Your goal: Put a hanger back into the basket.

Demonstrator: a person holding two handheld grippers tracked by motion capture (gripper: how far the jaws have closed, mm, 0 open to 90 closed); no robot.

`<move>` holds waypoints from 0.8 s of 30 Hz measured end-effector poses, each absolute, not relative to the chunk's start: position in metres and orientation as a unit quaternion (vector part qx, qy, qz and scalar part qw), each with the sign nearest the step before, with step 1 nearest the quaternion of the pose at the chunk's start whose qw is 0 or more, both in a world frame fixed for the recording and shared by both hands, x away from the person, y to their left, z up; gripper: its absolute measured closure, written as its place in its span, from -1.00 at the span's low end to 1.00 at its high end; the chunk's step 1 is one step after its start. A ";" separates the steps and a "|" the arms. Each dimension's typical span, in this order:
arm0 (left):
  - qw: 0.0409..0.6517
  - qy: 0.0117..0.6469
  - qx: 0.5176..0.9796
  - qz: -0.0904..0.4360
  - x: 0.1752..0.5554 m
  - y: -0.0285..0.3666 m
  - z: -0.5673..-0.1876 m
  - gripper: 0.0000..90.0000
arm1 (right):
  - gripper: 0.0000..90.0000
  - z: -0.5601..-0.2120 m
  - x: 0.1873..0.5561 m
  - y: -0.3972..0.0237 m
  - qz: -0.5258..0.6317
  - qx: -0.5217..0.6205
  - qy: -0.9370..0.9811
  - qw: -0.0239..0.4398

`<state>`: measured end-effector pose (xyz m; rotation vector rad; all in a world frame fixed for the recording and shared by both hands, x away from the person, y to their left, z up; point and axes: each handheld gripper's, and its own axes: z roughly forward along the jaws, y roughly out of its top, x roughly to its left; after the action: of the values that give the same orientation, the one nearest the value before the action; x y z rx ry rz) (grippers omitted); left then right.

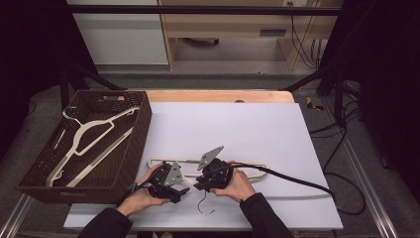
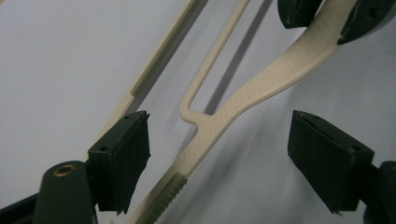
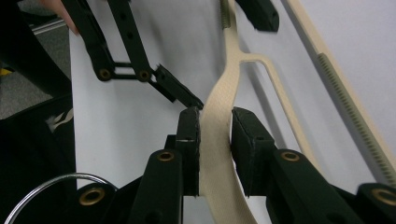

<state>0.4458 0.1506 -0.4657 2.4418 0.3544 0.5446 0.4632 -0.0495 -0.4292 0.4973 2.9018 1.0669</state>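
From the high view, a cream plastic hanger (image 1: pixel 247 168) lies flat on the white board (image 1: pixel 257 129), close to the person's edge, with its long bar running from side to side and its metal hook (image 1: pixel 205 207) pointing back toward the person. The right gripper (image 1: pixel 198 187) sits on the middle of the hanger near the hook, and the left gripper (image 1: pixel 179 193) is just beside it, over the hanger's left arm. A brown woven basket (image 1: pixel 142 124) stands at the left of the board with 1 more cream hanger (image 1: pixel 86 144) inside. In the left gripper view, the left gripper (image 2: pixel 218 156) has its 2 black pads set wide, 1 on each side of the hanger arm (image 2: pixel 233 105), and neither pad touches it. The arm runs slanted, from low between the pads up to the top right, where the right gripper's pads (image 2: pixel 299 11) pinch it. So the left gripper is already straddling the arm, and I think it only needs to squeeze in to catch it. In the right gripper view, the right gripper (image 3: pixel 215 128) is closed tight on the wide cream neck of the hanger (image 3: pixel 219 116), with a pad pressed on each side. The hanger goes up and away between the pads, and the left gripper's open pads (image 3: pixel 261 16) wait farther along the same arm. The silver hook wire (image 3: pixel 42 186) curves at the bottom left.
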 end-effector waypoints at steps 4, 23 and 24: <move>0.308 0.121 0.918 0.217 0.445 0.146 -0.468 -0.30 | 0.63 -0.426 0.462 -0.051 0.340 0.161 0.926 0.007; 0.297 0.100 0.914 0.259 0.442 0.142 -0.467 0.36 | 0.90 -0.424 0.462 -0.052 0.350 0.157 0.924 -0.005; 0.294 0.101 0.915 0.258 0.442 0.142 -0.469 0.41 | 0.88 -0.422 0.462 -0.053 0.361 0.152 0.920 -0.007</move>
<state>0.4419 0.1422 -0.4685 2.4359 0.2685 0.6869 0.4617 -0.0529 -0.4219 0.4806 2.9037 1.1383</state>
